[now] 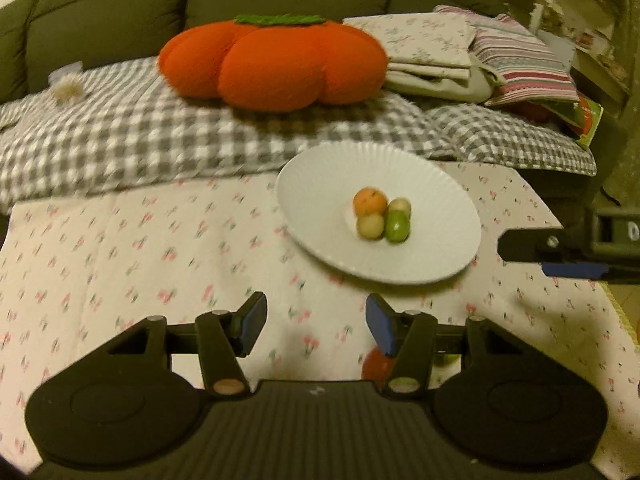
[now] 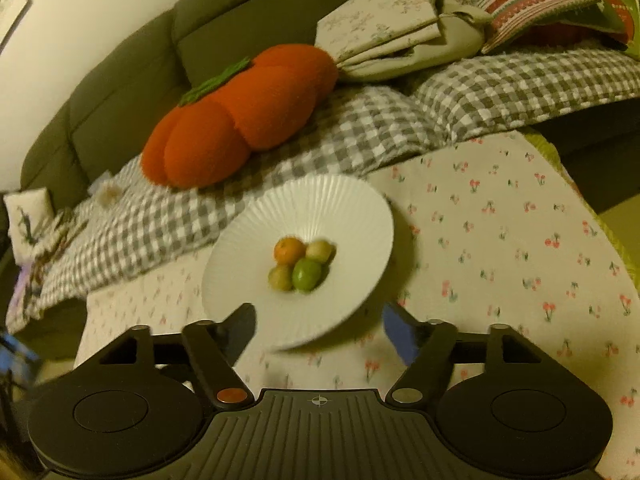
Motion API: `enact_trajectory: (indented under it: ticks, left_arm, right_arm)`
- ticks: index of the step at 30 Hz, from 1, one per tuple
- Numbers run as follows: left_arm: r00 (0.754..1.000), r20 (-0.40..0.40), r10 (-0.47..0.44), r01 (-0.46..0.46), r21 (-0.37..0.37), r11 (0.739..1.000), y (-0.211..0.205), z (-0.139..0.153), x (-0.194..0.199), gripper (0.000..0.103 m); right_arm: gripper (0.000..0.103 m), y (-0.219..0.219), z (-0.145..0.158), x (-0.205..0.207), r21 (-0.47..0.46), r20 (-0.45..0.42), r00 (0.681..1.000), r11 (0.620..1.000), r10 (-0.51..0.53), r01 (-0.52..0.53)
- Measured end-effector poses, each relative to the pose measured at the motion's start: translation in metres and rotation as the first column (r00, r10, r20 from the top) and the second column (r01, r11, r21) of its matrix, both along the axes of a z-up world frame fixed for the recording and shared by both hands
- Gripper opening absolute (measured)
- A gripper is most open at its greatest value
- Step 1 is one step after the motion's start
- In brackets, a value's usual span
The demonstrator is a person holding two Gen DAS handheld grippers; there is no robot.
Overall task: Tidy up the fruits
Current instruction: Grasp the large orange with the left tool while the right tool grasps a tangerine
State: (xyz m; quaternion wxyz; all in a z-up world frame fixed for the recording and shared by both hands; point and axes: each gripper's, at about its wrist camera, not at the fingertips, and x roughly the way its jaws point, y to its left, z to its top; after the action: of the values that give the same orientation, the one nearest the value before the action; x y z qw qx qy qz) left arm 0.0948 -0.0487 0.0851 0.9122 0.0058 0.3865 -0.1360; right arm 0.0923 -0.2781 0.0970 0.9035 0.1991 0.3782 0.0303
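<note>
Left wrist view: the left claw [image 1: 316, 326] hovers over a desk covered in a cherry-print cloth [image 1: 140, 248], its blue-padded fingers spread apart and holding nothing. Ahead and slightly right sits a white ribbed plate [image 1: 440, 252] with four small fruits touching in a cluster at its middle: an orange fruit [image 1: 370, 201], two pale yellowish ones [image 1: 370, 226], and a green one [image 1: 397, 226]. A red fruit [image 1: 376, 364] lies on the cloth, partly hidden behind the claw's right finger. The right claw [image 1: 560, 256] enters from the right edge, near the plate. Behind the desk, a pumpkin-shaped orange cushion [image 1: 276, 64] rests on a grey checked blanket [image 1: 120, 140].

Right wrist view: the right claw [image 2: 320, 330] hangs just over the plate's [image 2: 348, 216] near rim, fingers wide apart and empty. The same four fruits sit together mid-plate, the green one [image 2: 306, 275] nearest. The cushion [image 2: 240, 120] lies beyond on the blanket [image 2: 360, 128].
</note>
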Motion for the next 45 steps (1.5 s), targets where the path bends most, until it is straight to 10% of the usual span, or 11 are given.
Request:
enact_trajectory:
  ticks: [17, 45]
  left_arm:
    - [0.984, -0.152, 0.094, -0.106, -0.078, 0.991, 0.039, -0.019, -0.059, 0.057]
    - [0.983, -0.143, 0.112, -0.126, -0.095, 0.987, 0.035, -0.039, -0.055, 0.038]
  right_arm:
    - [0.084, 0.025, -0.003, -0.037, 0.032, -0.069, 0.992, 0.994, 0.102, -0.100]
    - [0.085, 0.050, -0.024, -0.040, 0.004, -0.157, 0.968, 0.980, 0.198, -0.200]
